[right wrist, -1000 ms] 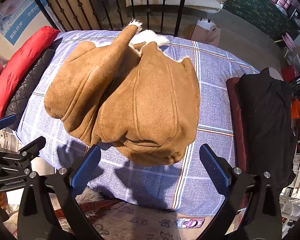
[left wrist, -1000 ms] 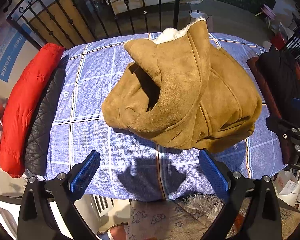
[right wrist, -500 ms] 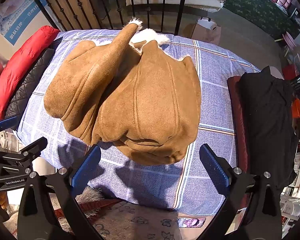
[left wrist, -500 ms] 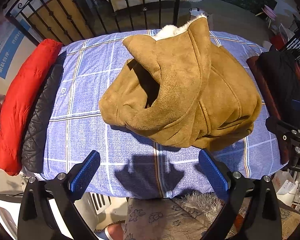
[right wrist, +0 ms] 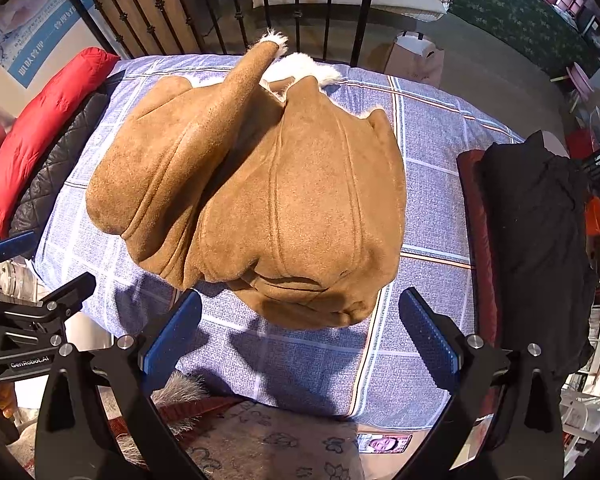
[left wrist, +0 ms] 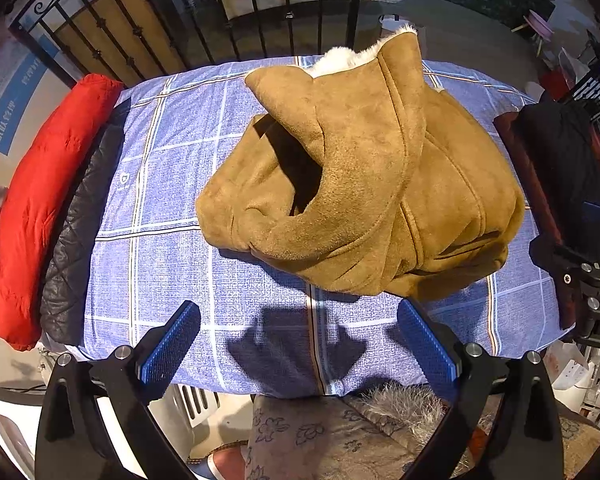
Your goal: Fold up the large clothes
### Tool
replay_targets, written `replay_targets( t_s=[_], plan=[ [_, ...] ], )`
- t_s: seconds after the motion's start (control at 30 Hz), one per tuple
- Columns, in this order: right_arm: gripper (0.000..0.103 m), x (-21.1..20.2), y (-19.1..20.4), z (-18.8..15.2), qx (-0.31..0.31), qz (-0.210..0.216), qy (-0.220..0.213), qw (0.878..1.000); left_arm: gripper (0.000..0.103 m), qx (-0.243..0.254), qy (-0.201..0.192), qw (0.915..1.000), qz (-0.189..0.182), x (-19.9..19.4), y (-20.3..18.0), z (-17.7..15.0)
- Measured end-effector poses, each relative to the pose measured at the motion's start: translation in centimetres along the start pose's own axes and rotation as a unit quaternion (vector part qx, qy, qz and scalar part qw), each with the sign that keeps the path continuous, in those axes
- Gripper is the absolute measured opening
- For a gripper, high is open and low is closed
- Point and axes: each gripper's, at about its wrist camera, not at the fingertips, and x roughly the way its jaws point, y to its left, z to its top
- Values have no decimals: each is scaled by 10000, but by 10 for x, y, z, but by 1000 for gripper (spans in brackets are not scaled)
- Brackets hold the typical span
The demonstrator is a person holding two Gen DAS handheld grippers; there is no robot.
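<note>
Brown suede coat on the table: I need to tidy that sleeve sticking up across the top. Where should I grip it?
Probably take the raised sleeve of the brown suede coat near its fleece cuff, coming from the far left with the left gripper. The cuff stands free of the body, so one layer can be pinched there. Both grippers, the right gripper included, are open and empty.

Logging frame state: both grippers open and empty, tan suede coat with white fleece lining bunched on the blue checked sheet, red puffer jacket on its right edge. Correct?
One error: the red puffer jacket lies along the sheet's left edge, as the left wrist view shows. The rest holds: left gripper and right gripper open and empty, tan suede coat with white fleece lining bunched on the blue checked sheet.
</note>
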Motion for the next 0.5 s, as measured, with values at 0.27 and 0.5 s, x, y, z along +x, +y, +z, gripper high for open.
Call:
replay_targets(
  t_s=[0.27,0.5],
  plan=[
    [97,5,-8,5,159,249,66,9995,97,-864,-217,9945,-556,7,49,9],
    [97,10,-23,22,453,528,-49,9976,97,-2352,-138,9676,-903,42,149,17]
  ],
)
